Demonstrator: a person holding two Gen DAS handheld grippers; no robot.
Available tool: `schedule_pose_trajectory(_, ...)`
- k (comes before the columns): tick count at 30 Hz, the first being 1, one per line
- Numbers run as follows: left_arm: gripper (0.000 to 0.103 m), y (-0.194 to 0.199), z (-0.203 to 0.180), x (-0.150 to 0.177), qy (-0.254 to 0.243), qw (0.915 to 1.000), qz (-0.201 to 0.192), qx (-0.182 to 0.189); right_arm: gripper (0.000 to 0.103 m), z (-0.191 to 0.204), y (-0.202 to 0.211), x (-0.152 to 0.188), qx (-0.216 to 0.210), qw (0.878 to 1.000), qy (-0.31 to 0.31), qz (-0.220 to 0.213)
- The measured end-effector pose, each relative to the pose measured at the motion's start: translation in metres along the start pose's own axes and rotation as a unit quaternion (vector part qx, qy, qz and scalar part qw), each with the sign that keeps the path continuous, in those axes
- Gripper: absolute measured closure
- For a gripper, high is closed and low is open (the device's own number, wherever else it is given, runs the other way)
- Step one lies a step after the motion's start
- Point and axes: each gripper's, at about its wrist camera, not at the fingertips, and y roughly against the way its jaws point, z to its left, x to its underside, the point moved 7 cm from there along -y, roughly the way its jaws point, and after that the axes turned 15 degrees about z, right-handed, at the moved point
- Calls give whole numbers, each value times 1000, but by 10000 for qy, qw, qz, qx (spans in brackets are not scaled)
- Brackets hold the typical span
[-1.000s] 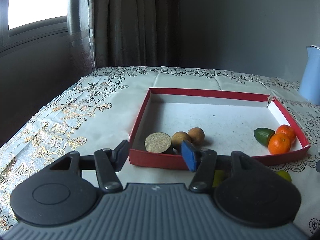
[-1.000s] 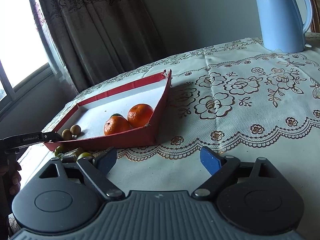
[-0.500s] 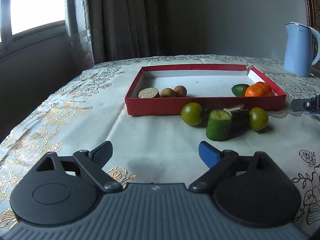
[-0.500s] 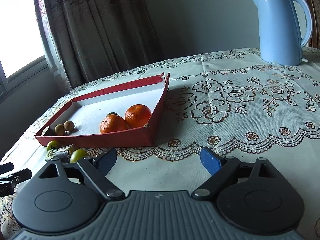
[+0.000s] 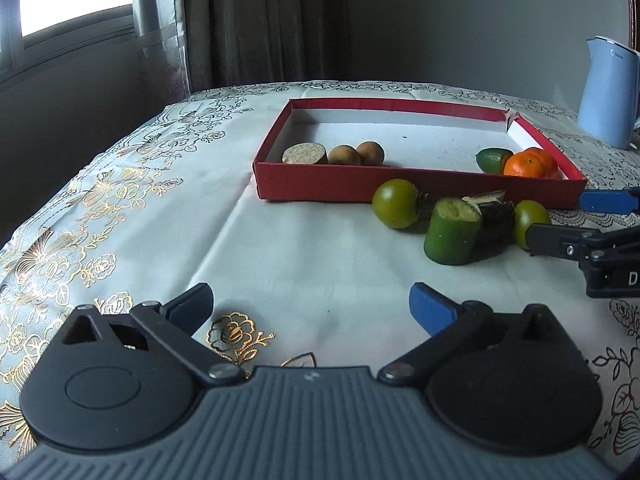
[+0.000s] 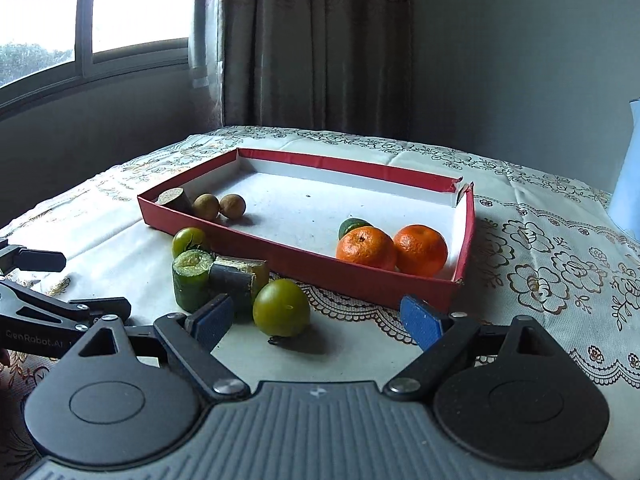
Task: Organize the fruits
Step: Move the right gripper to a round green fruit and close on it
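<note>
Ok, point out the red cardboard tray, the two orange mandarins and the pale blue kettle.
red cardboard tray [image 6: 320, 268]: right wrist view, near wall.
orange mandarins [image 6: 366, 247]: right wrist view, left one's top.
pale blue kettle [image 5: 606, 92]: left wrist view, body.

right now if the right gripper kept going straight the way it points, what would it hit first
Most likely the round green fruit lying on the tablecloth just ahead of the open right gripper, slightly toward its left finger. Behind it stands the near wall of the red box. Depth is hard to judge through the fisheye.
</note>
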Motion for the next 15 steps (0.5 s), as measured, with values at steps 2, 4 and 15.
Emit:
schedule_pose_trajectory(2, 0, -1, 2, 0, 65, 9999, 49, 73, 12, 2, -2, 0, -45, 10000, 47, 33)
schedule_pose_trajectory(4, 0, -1, 2, 1, 95, 9999, 62, 97, 13, 3, -4, -1, -63, 9999, 78, 68)
schedule_pose_trajectory(15, 0, -1, 3, 1, 129, 9998, 84, 120, 54, 6, -18, -1, -297, 9987, 118, 397)
